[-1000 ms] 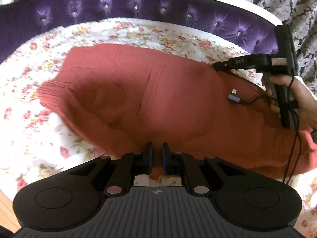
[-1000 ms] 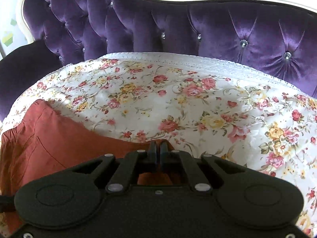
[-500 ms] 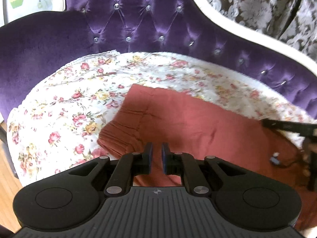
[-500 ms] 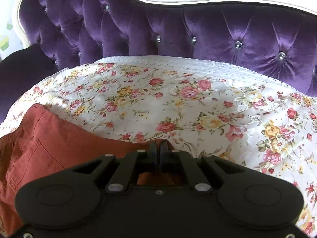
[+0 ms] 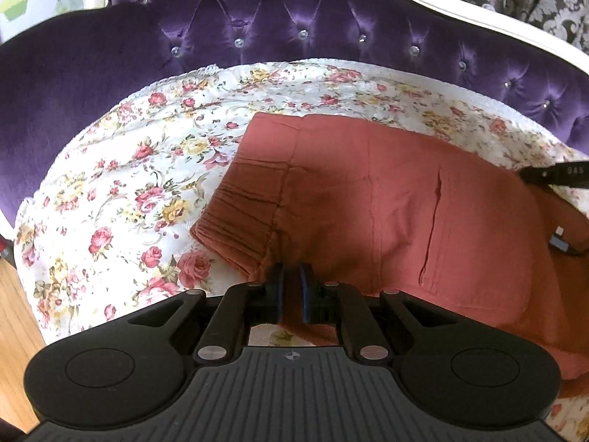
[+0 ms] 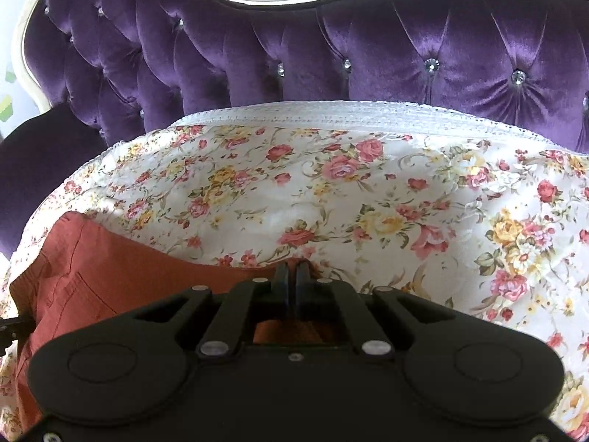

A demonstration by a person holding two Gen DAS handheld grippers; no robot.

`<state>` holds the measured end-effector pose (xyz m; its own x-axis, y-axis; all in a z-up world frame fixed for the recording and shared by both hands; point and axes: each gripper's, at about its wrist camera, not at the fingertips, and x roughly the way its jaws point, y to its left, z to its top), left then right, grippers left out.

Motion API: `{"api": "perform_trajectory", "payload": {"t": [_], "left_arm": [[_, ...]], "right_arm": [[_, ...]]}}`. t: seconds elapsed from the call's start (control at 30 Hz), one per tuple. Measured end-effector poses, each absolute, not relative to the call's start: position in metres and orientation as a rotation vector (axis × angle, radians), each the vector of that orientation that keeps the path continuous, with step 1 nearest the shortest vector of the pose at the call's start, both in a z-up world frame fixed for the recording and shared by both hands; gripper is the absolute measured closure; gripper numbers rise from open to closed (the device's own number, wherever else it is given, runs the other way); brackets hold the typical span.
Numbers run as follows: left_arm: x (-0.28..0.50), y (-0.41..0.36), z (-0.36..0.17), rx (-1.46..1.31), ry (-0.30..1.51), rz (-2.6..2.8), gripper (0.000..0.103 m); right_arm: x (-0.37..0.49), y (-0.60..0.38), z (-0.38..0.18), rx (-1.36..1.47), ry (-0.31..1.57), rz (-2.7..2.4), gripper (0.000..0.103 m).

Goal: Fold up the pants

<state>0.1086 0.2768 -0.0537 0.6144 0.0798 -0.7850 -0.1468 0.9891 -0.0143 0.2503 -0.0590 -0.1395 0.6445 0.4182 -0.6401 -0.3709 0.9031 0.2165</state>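
Observation:
Rust-red pants (image 5: 386,199) lie folded on a floral sheet, the ribbed waistband at their left end and a pocket slit facing up. My left gripper (image 5: 291,276) is shut on the near edge of the pants, just right of the waistband; cloth runs down between its pads. In the right wrist view the pants (image 6: 121,272) fill the lower left, and my right gripper (image 6: 291,270) is shut on their far right corner, fabric showing under its jaws. The right gripper's black body pokes into the left wrist view at the right edge.
The floral sheet (image 5: 121,191) covers the seat of a purple tufted sofa (image 6: 441,48) with a white frame. A dark purple armrest (image 5: 73,84) rises at the left. Wooden floor (image 5: 14,302) shows at the lower left. A black cable with a plug (image 5: 561,241) rests on the pants.
The left gripper has carried its edge of the pants leftward, and the waistband end now lies flat and folded. The right gripper has stayed in place on its corner.

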Motion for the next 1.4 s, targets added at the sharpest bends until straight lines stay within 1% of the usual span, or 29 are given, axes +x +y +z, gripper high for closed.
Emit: {"api": "perform_trajectory", "payload": {"t": [0.2,0.3,0.33,0.37,0.47,0.5,0.6,0.7,0.9,1.03,1.1,1.2,1.27,1.4], "left_arm": [[0.108,0.292,-0.053,-0.202,0.898,0.113,0.093],[0.109,0.291,-0.052,-0.208,0.901,0.119,0.093],[0.109,0.291,-0.051,-0.203,0.905,0.119,0.093],[0.11,0.29,-0.049,-0.2,0.91,0.121,0.093],[0.108,0.286,-0.039,-0.208,0.901,0.139,0.093],[0.107,0.283,-0.035,-0.215,0.887,0.137,0.093],[0.107,0.26,-0.028,-0.233,0.872,0.08,0.093],[0.109,0.222,-0.027,-0.201,0.879,-0.027,0.093],[0.105,0.154,-0.039,-0.11,0.939,-0.233,0.093],[0.091,0.133,-0.058,0.004,1.014,-0.272,0.093],[0.082,0.132,-0.059,0.035,1.003,-0.272,0.093],[0.08,0.134,-0.056,0.016,1.037,-0.264,0.093],[0.079,0.132,-0.05,0.003,1.043,-0.243,0.093],[0.08,0.117,-0.037,-0.005,0.995,-0.254,0.093]], "right_arm": [[0.258,-0.068,-0.138,0.123,0.783,0.47,0.099],[0.26,-0.076,-0.13,0.141,0.776,0.417,0.097],[0.259,-0.083,-0.123,0.126,0.745,0.357,0.094],[0.258,-0.091,-0.115,0.118,0.721,0.324,0.083],[0.243,-0.123,-0.088,0.15,0.7,0.365,0.082],[0.234,-0.129,-0.08,0.127,0.692,0.382,0.079],[0.193,-0.141,-0.065,0.046,0.668,0.448,0.079],[0.158,-0.146,-0.069,0.017,0.691,0.517,0.079],[0.085,-0.135,-0.107,-0.082,0.744,0.626,0.079],[0.056,-0.133,-0.138,-0.119,0.845,0.643,0.079],[0.037,-0.137,-0.142,-0.111,0.815,0.656,0.079],[0.031,-0.15,-0.132,-0.095,0.822,0.678,0.08],[0.035,-0.165,-0.119,-0.047,0.777,0.651,0.08],[0.061,-0.203,-0.093,0.012,0.686,0.54,0.079]]}}
